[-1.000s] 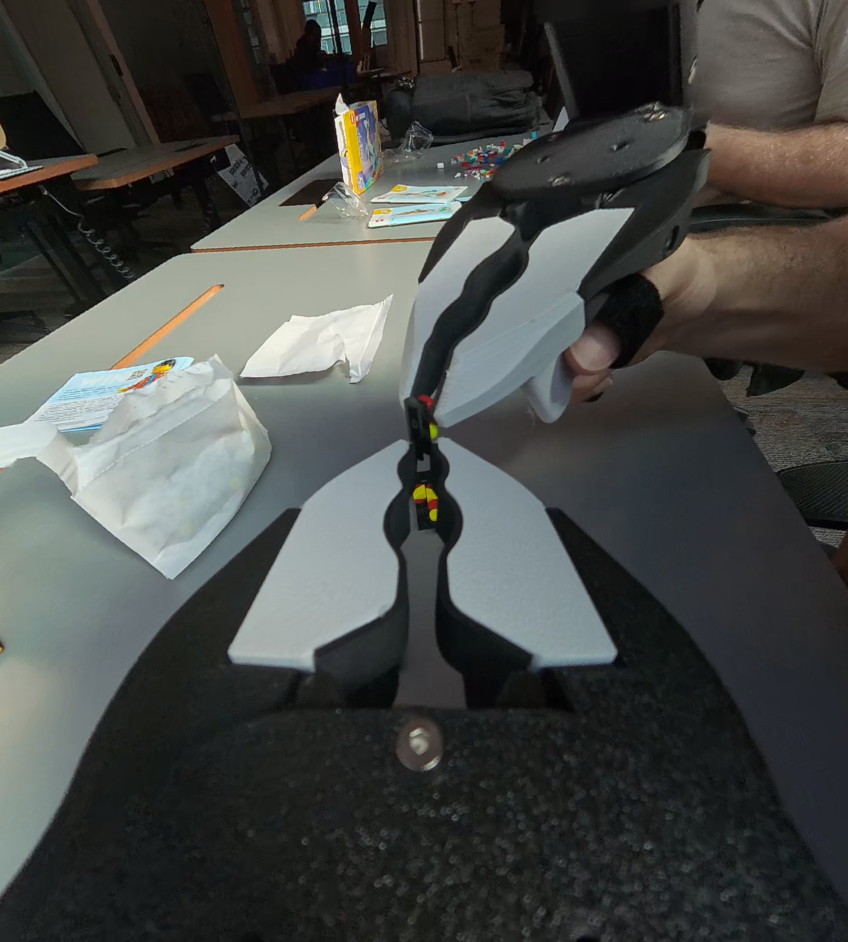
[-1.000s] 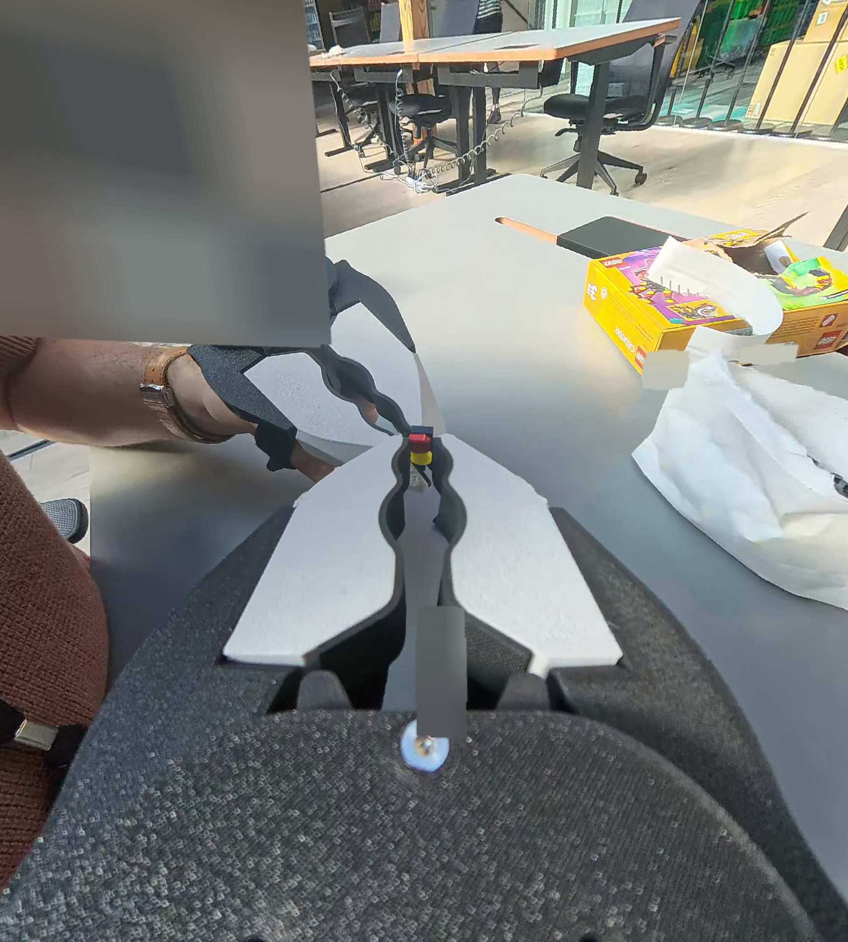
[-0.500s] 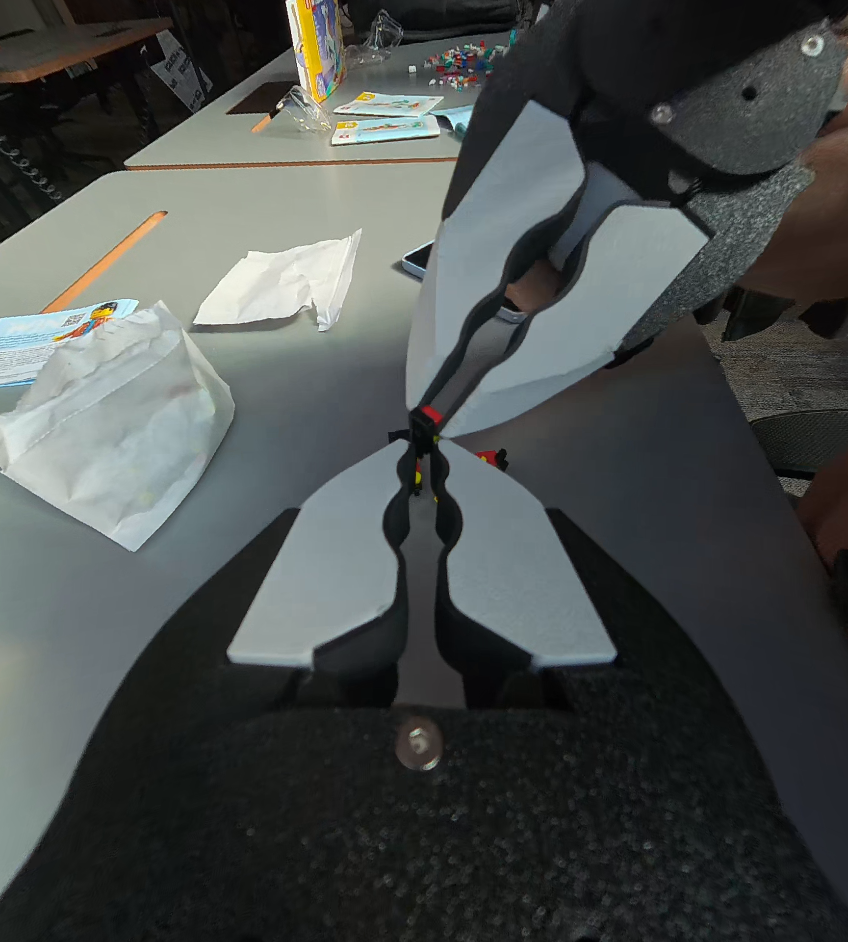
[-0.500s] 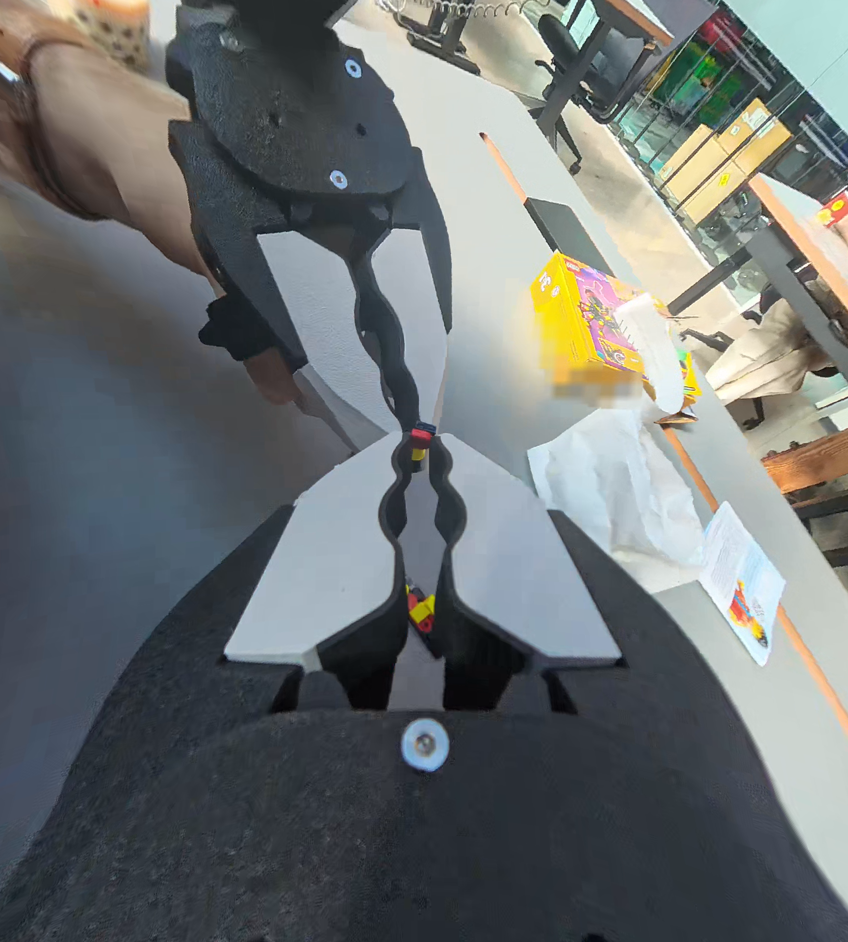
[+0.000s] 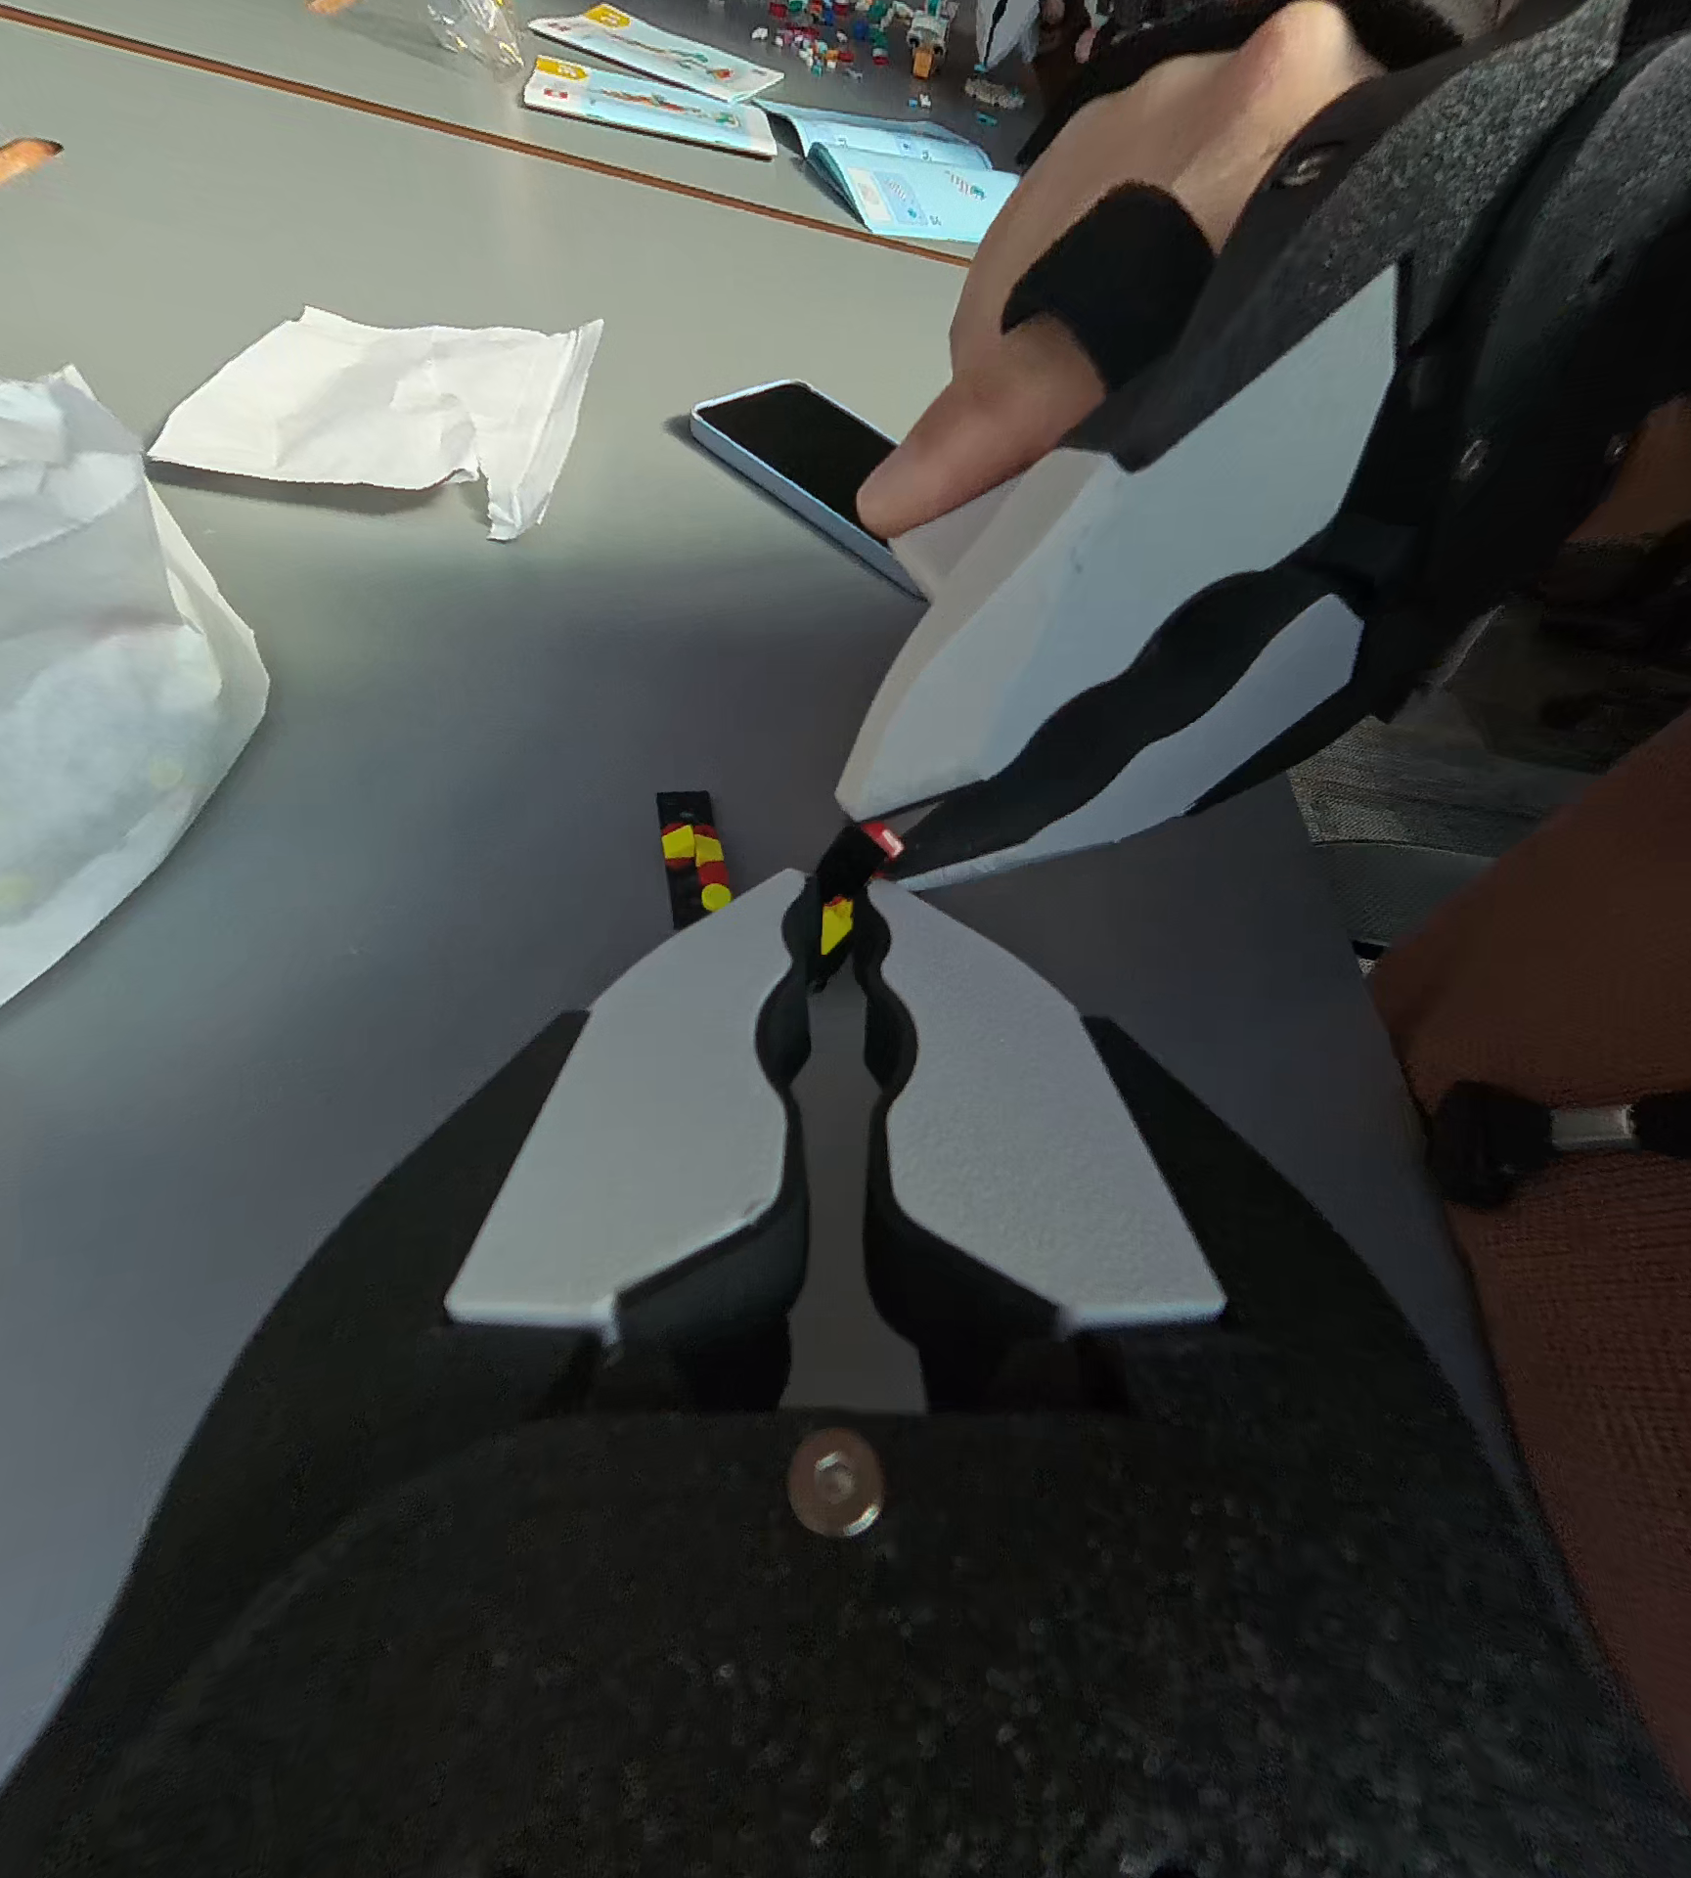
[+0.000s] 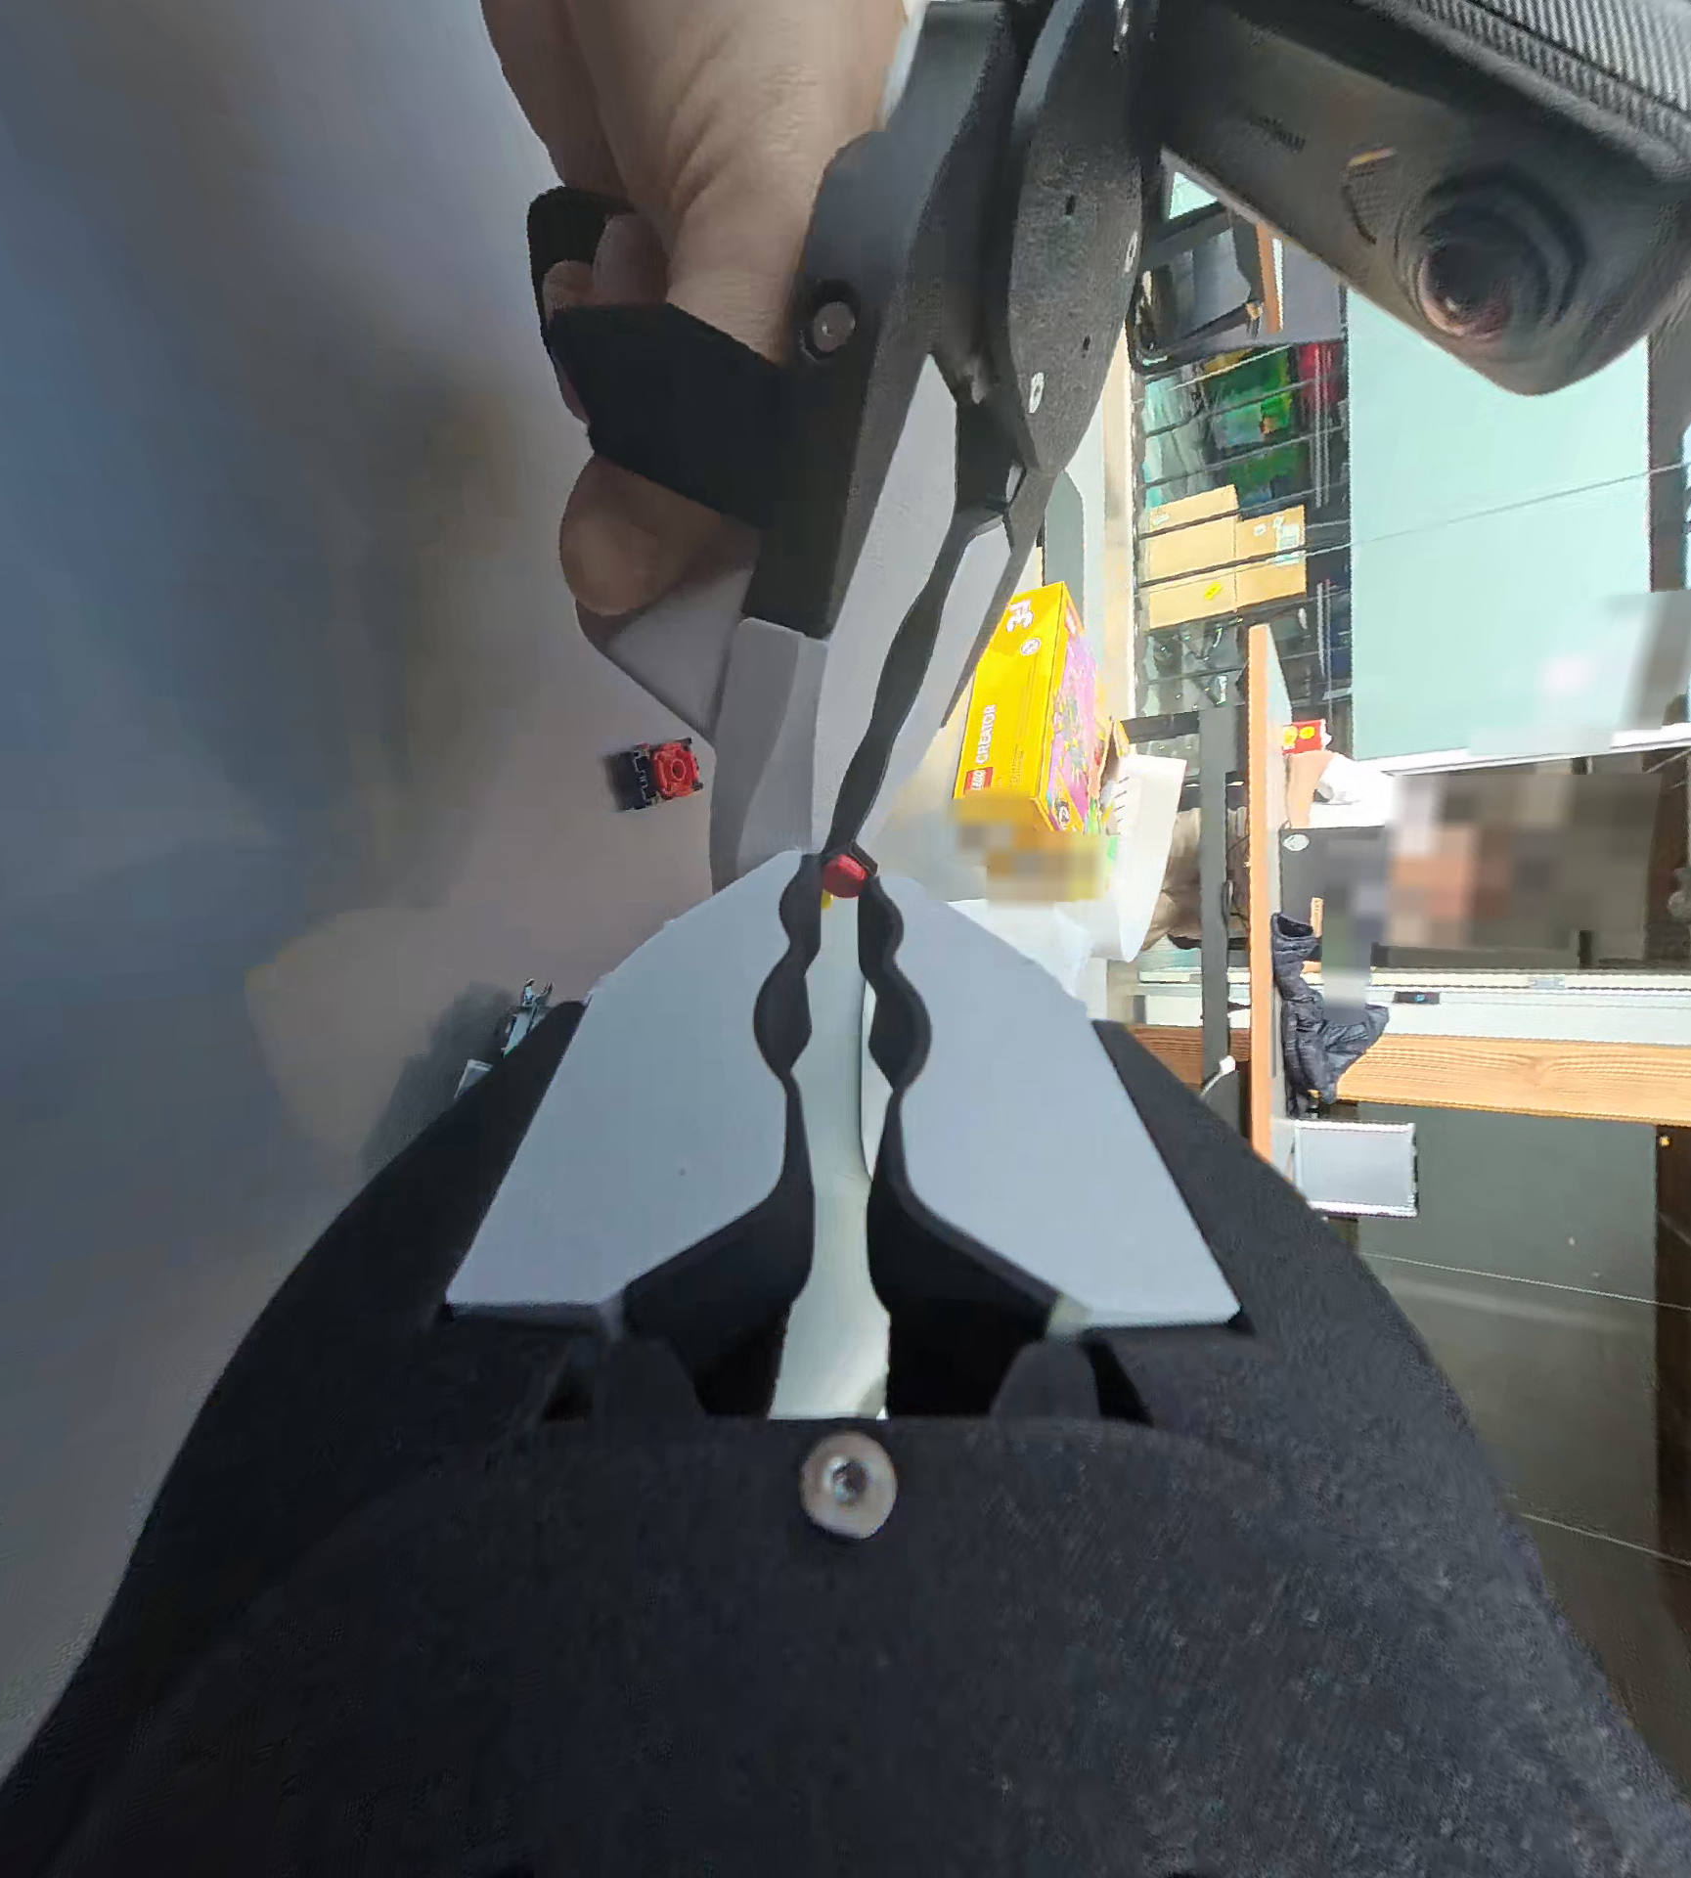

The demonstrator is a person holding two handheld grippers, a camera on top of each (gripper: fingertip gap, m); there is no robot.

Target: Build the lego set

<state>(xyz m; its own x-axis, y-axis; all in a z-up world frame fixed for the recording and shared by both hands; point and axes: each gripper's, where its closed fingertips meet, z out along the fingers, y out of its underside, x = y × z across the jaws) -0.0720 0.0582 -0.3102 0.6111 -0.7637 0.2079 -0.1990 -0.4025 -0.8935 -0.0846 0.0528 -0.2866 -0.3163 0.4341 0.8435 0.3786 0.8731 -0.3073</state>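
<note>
My left gripper (image 5: 829,894) is shut on a small black and yellow lego piece (image 5: 835,923) above the grey table (image 5: 414,711). My right gripper (image 5: 871,849) comes in from the upper right, shut on a small red piece (image 5: 886,839), and the two sets of tips meet. In the right wrist view my right gripper (image 6: 836,882) holds the red piece (image 6: 846,872), with the left gripper (image 6: 846,838) coming down from above. A black lego strip with yellow and red pieces (image 5: 694,859) lies on the table just left of the tips. It also shows in the right wrist view (image 6: 658,774).
Two white paper bags (image 5: 59,691) (image 5: 384,407) lie on the left. A phone (image 5: 800,457) lies behind the right gripper. Booklets (image 5: 658,102) and loose bricks (image 5: 841,30) are on the far table. A yellow lego box (image 6: 1024,711) stands beyond the tips. Less than 4 cm separates the two grippers' tips.
Both grippers have tilted and swung while staying tip to tip. The right gripper now comes in from the right instead of from above. The black strip now shows on the table to the left.
</note>
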